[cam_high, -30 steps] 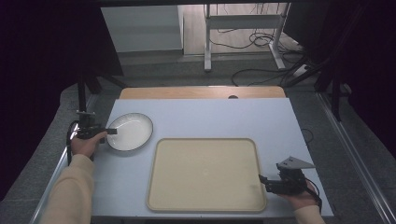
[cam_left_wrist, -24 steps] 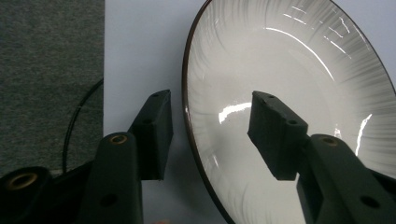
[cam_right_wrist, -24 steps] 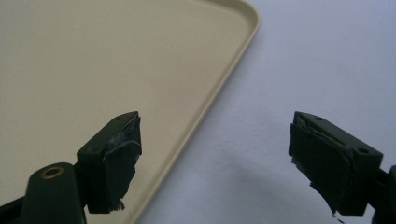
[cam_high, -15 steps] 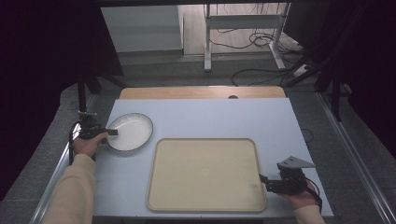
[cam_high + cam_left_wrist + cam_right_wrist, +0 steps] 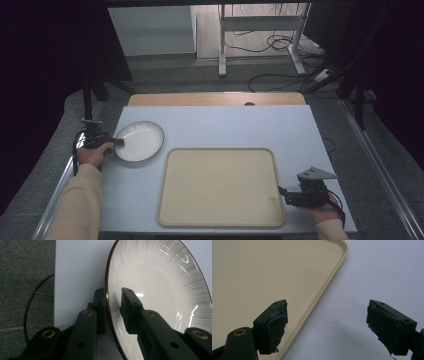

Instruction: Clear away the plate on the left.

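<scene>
High view shows a white plate [image 5: 138, 141] with a dark rim lying on the pale blue bench [image 5: 225, 125], near its left edge and just beside the far left corner of a beige tray [image 5: 220, 187]. The left hand-held gripper [image 5: 118, 143] reaches in from the left and has the plate's near rim between its jaws. In the left gripper view, one jaw sits outside the rim and the other on the glazed inside of the plate [image 5: 160, 290], closed on the thin edge with no gap visible. The right hand-held gripper [image 5: 283, 192] rests at the tray's right edge near the bench's front right corner; in the right gripper view its jaws stand wide apart, one over the tray [image 5: 274, 277] and one over the bare bench, holding nothing.

The likely aim is to carry the plate onto the tray. The main risk, as I judge it, is the grip itself: a narrow pinch on a smooth, glossy rim, far from the plate's centre. Once lifted, the plate's weight could pivot it downward or let it slide out of the jaws. A low carry could also catch the tray's raised lip and knock the plate loose.
</scene>
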Motion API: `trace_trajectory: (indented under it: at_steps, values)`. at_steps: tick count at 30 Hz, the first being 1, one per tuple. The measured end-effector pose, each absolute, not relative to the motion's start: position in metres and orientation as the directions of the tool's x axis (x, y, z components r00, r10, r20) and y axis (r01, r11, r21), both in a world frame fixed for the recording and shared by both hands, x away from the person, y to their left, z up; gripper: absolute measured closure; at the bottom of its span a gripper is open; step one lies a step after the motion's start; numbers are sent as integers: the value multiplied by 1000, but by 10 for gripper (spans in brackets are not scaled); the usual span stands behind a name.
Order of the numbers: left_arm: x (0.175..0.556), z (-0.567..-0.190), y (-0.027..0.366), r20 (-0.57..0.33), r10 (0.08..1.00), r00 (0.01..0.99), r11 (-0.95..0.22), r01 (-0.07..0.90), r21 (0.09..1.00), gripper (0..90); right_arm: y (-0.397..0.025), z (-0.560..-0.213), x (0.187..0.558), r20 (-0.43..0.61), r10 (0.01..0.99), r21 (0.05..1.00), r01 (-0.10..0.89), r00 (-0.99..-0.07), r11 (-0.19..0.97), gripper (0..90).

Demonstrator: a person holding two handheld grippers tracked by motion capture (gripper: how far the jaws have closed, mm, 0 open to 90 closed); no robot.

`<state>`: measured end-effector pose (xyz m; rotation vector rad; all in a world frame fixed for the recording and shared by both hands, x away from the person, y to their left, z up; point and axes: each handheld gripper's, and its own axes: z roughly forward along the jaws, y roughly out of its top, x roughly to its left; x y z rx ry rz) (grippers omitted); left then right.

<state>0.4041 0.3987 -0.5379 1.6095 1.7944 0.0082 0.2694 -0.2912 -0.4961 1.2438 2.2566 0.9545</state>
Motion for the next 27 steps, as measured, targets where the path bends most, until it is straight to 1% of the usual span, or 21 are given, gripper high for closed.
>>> trace_trajectory:
  at_steps: [8, 14, 18, 22, 27]
  values:
    - [397, -527, 401, -523, 850, 65, 238, 838, 492, 814, -292, -495, 269, -13, 849, 723, 581, -528, 373, 173]
    - [393, -523, 397, -512, 857, 66, 246, 820, 517, 826, -293, -495, 269, -9, 848, 722, 584, -529, 372, 173]
    - [393, -517, 393, -484, 871, 83, 225, 808, 544, 835, -293, -495, 269, -6, 850, 723, 585, -527, 368, 173]
    - [393, -508, 384, -434, 895, 104, 198, 779, 595, 841, -295, -495, 270, 0, 852, 726, 586, -524, 361, 173]
    - [393, -505, 380, -421, 901, 108, 198, 761, 618, 845, -297, -494, 269, 7, 852, 731, 584, -523, 353, 173]
